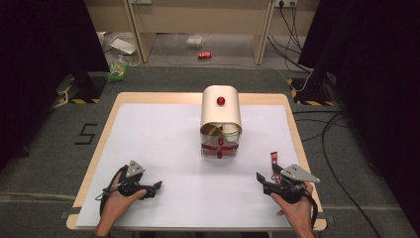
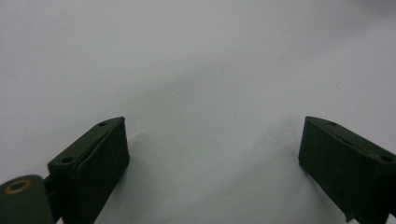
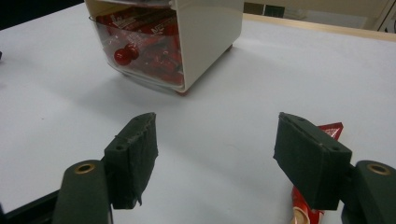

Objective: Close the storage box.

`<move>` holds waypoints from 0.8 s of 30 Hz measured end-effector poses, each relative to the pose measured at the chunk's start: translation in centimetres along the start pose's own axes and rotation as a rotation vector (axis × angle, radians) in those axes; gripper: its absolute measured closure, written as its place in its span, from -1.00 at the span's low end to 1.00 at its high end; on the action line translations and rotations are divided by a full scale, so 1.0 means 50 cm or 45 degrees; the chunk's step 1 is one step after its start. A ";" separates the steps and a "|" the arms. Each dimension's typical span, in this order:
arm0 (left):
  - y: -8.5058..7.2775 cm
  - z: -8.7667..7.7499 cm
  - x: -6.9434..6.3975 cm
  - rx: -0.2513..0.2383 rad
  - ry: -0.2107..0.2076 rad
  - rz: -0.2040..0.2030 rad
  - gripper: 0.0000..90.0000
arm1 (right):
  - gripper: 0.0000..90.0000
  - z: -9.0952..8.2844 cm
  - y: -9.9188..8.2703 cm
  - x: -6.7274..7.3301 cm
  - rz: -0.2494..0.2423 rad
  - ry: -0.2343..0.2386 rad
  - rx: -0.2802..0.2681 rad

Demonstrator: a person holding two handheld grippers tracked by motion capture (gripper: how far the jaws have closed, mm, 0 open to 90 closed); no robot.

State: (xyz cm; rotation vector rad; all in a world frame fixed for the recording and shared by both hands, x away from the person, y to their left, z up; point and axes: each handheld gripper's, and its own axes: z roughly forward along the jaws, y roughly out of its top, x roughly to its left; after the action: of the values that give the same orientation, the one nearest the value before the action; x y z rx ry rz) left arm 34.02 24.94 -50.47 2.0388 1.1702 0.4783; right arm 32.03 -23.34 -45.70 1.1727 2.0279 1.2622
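Note:
A cream container with a red knob on top stands at the middle of the white mat. Its clear lower drawer holds red sachets and has a red knob on its front. One red sachet lies loose on the mat by my right gripper; in the right gripper view that sachet sits just under the right-hand jaw. My right gripper is open with nothing between its jaws and faces the container. My left gripper rests low at the front left, also open over bare mat.
The wooden table edge frames the mat. On the floor beyond lie a red can, a green packet and cables. Dark curtains stand at both sides.

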 end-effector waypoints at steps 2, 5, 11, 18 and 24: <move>0.000 0.000 0.000 0.004 0.002 0.005 -0.83 | -0.32 -0.003 -0.003 0.001 0.006 -0.001 0.007; 0.000 0.000 0.000 0.005 0.002 0.006 -0.83 | -0.32 -0.008 -0.005 0.001 0.001 -0.006 0.006; 0.000 0.000 0.000 0.002 0.002 0.002 -0.83 | -0.33 -0.016 -0.011 -0.001 0.002 -0.005 0.008; 0.000 0.000 0.000 0.005 0.002 0.006 -0.83 | -0.35 -0.027 -0.019 -0.003 0.006 -0.015 0.018; 0.000 0.000 0.000 0.004 0.002 0.006 -0.83 | -0.36 -0.036 -0.026 -0.004 0.014 -0.021 0.026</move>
State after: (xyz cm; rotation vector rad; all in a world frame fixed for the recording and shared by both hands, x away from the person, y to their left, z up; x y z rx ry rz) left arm 34.00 24.94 -50.46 2.0450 1.1682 0.4808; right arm 30.26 -24.65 -46.02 1.2016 2.0296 1.2363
